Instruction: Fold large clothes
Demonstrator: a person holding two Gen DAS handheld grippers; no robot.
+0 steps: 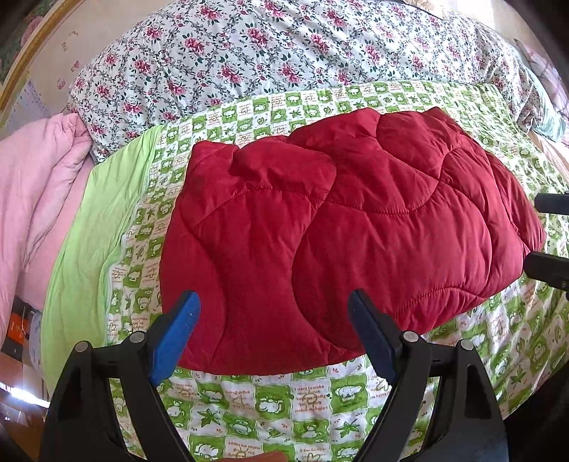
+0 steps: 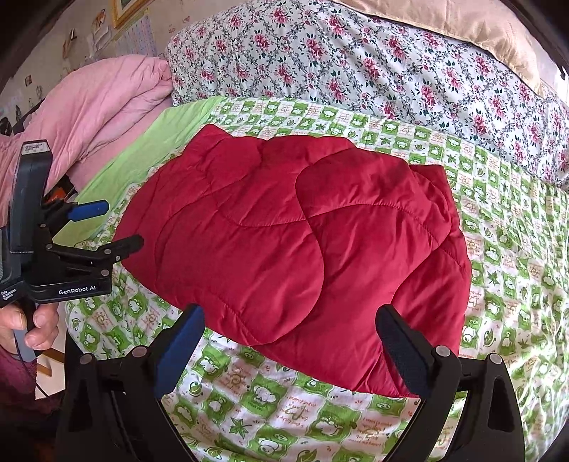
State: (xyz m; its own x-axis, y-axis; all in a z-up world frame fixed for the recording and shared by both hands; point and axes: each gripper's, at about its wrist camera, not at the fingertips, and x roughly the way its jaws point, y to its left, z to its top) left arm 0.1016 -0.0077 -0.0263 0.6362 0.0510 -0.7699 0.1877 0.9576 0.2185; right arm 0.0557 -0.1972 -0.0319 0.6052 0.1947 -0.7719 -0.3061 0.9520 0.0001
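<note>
A red quilted jacket [image 1: 338,227] lies folded in a compact bundle on the green-and-white patterned bedspread [image 1: 284,398]; it also shows in the right wrist view [image 2: 291,245]. My left gripper [image 1: 274,302] is open and empty, hovering just above the bundle's near edge. It also shows from the side in the right wrist view [image 2: 121,224], open, at the bundle's left end. My right gripper [image 2: 290,316] is open and empty over the bundle's near edge. Its fingertips [image 1: 544,202] show at the right border of the left wrist view.
A floral duvet [image 1: 284,53] is piled behind the jacket. A pink quilt [image 2: 103,96] lies at the left, beside a plain green sheet edge [image 1: 89,231]. A beige pillow [image 2: 462,21] sits at the far right. The bed's left edge drops to the floor [image 1: 21,391].
</note>
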